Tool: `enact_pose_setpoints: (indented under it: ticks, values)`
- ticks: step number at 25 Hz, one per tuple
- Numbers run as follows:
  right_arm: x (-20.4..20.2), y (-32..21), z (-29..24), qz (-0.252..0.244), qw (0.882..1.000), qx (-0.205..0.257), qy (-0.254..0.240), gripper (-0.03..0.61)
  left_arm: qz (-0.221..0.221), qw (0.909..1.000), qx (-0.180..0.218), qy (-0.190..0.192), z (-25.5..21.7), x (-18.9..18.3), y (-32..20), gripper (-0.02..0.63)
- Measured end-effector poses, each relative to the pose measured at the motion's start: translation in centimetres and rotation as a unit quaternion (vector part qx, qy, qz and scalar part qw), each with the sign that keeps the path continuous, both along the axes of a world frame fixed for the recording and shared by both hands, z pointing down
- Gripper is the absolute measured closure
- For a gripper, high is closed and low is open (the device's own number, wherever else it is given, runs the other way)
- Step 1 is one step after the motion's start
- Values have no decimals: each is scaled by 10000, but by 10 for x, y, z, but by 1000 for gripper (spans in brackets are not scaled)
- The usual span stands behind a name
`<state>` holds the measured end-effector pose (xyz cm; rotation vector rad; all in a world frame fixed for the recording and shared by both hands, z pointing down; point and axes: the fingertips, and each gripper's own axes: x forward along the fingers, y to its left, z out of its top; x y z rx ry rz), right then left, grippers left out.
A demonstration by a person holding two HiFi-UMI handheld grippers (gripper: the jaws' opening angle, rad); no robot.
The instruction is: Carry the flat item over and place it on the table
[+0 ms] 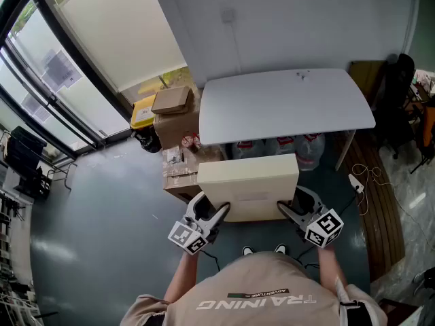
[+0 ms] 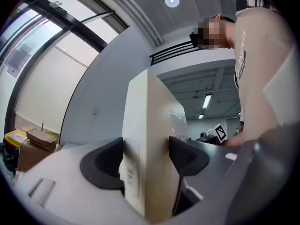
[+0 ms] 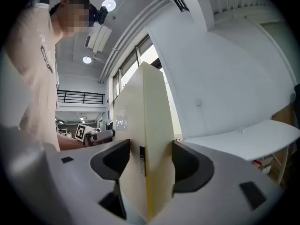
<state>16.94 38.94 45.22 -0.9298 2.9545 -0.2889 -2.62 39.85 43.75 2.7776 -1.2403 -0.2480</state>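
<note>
The left tool [image 2: 146, 156] is clamped on the flat box [image 1: 248, 182]: in the left gripper view one dark pad presses each broad face of the box, with no gap on either side. The right tool [image 3: 145, 165] is clamped on the same box in the same way, one pad on each broad face. In the head view the two tools grip the near edge of the box, the left tool at its near left corner and the right tool at its near right corner. The box is cream-coloured and is held off the floor [image 1: 102, 216] with one broad face turned up, in front of the person's torso. It is short of the white table [image 1: 285, 104] and not touching it. Clear water bottles [image 1: 299, 148] stand under the table. Cardboard boxes [image 1: 173, 117] and a yellow bin [image 1: 143, 111] stand to the left of the table, beside the window wall.
</note>
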Motion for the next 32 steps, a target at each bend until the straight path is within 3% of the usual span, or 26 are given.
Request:
enact_pose_setpoints:
  ticks: [15, 27, 32]
  values:
    - [-11, -9, -1, -100, 9998, 50, 139, 308, -71, 9999, -64, 84, 5, -8, -3, 327]
    - [-61, -8, 25, -112, 9990, -257, 339, 308, 98, 9988, -463, 150, 38, -60, -4, 327]
    - [-91, -10, 28, -84, 9992, -314, 213, 308, 182, 9988, -423, 185, 39, -91, -9, 327]
